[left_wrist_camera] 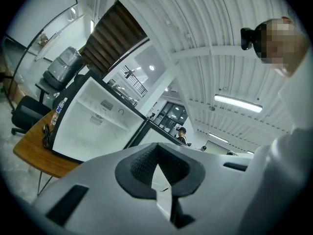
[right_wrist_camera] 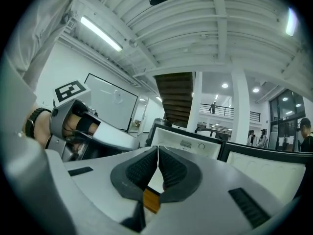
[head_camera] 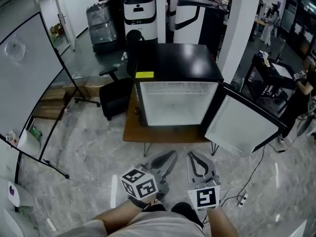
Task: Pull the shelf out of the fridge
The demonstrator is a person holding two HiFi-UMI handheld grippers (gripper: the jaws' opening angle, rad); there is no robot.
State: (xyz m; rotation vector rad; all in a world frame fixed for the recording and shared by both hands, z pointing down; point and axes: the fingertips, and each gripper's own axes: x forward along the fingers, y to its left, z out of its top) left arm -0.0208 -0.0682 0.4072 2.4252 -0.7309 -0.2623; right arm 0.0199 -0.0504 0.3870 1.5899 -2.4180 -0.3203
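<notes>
A small black fridge [head_camera: 175, 68] stands on a low wooden table [head_camera: 133, 130]. Its door [head_camera: 242, 125] is swung wide open to the right. The inside [head_camera: 176, 102] is white and looks bare; a faint ledge crosses its upper part [left_wrist_camera: 105, 112], and I cannot make out a shelf clearly. Both grippers hang low near my body, well short of the fridge and side by side. My left gripper [head_camera: 172, 154] [left_wrist_camera: 156, 148] has its jaws pressed together with nothing between them. My right gripper [head_camera: 189, 154] [right_wrist_camera: 157, 149] is likewise shut and empty. Both point level toward the fridge [right_wrist_camera: 188, 143].
A black office chair [head_camera: 116, 98] stands left of the fridge table. A big whiteboard on a stand [head_camera: 29, 83] fills the left side. White machines [head_camera: 139, 14] and a pillar [head_camera: 242, 28] stand behind. A cable with a power strip [head_camera: 242, 197] lies on the floor at the right.
</notes>
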